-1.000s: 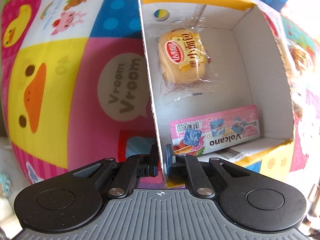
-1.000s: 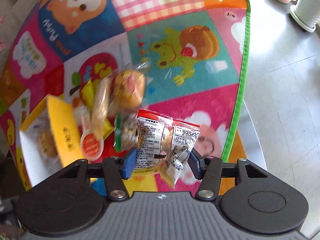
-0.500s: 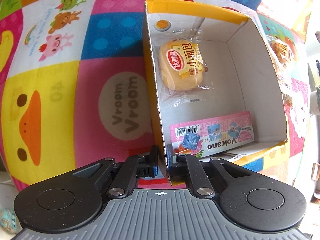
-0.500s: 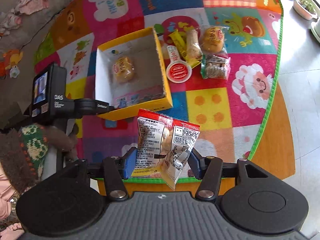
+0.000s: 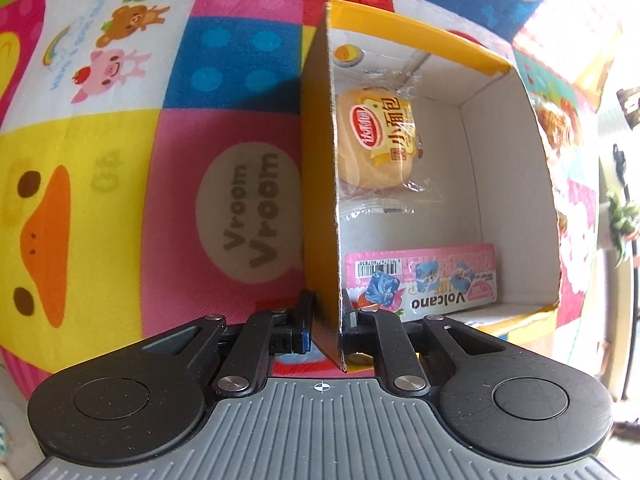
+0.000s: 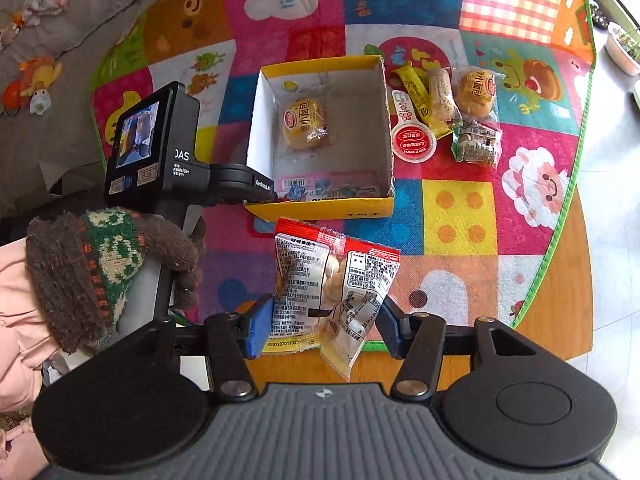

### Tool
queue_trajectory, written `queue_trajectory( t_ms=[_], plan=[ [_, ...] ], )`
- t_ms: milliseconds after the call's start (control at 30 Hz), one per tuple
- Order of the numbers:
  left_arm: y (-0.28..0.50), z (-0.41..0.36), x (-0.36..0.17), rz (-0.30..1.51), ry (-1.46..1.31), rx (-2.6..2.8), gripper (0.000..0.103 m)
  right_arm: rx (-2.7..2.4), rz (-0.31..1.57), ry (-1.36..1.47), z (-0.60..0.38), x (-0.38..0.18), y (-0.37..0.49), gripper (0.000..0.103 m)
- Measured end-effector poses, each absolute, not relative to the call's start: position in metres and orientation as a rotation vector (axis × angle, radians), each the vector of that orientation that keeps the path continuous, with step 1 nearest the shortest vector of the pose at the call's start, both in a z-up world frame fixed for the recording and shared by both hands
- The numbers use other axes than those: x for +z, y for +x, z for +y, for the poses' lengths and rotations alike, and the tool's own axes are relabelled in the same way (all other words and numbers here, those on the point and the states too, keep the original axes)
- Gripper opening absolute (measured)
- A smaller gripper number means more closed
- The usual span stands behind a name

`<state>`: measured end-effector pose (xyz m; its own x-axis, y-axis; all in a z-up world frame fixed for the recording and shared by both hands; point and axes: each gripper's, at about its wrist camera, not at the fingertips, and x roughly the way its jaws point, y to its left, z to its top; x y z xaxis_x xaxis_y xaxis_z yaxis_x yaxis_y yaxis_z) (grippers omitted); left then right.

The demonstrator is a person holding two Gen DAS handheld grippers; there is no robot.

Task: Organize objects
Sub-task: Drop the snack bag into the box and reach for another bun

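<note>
- Bright squares cover the play mat (image 6: 456,216), with a duck, a frog and a sheep on it. Grey floor (image 6: 616,184) shows on the right side, and a plant pot (image 6: 622,46) is cut off at the edge.

- What is hard to see?

- In the left wrist view, the yellow box (image 5: 320,184) hides part of the bun pack (image 5: 374,140) behind its near wall. The pink Volcano pack (image 5: 424,278) lies at the near end of the box, and the black jaws cover its corner. The snacks outside the box are only a blur past its far wall.

- Does the other view show them?

- Yes. The right wrist view shows a pile just beside the box: a round red cup (image 6: 413,143), a yellow bar (image 6: 416,94), another bun (image 6: 476,90) and a green pack (image 6: 476,144). It also shows a hand in a knitted glove (image 6: 112,272) holding the left gripper (image 6: 260,194).

- What are the jaws doing?

- The left gripper's jaws sit on both sides of the box wall and are opening, with a gap on the outer side. The right gripper (image 6: 324,326) jaws squeeze a snack bag (image 6: 332,280) above the mat, in front of the box.
</note>
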<state>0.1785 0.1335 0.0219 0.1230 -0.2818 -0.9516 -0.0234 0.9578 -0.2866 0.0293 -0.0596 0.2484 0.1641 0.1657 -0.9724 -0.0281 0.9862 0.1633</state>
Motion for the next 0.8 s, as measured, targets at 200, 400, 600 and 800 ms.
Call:
queue_trajectory(
  t_ms=[200,400,600,800],
  plan=[
    [0.185,0.139,0.022,1.432,-0.301,-0.194,0.016,0.151,1.433,0.083,-0.048,0.246,0.042,0.055],
    [0.185,0.144,0.023,1.44,-0.311,-0.206,0.016,0.14,1.422,0.06,-0.039,0.237,0.076,0.055],
    [0.181,0.151,0.024,1.453,-0.322,-0.197,0.017,0.091,1.284,0.071,-0.035,0.24,0.144,0.06],
    [0.177,0.161,0.022,1.47,-0.357,-0.162,0.017,0.055,1.259,0.047,-0.051,0.237,0.164,0.081]
  ],
)
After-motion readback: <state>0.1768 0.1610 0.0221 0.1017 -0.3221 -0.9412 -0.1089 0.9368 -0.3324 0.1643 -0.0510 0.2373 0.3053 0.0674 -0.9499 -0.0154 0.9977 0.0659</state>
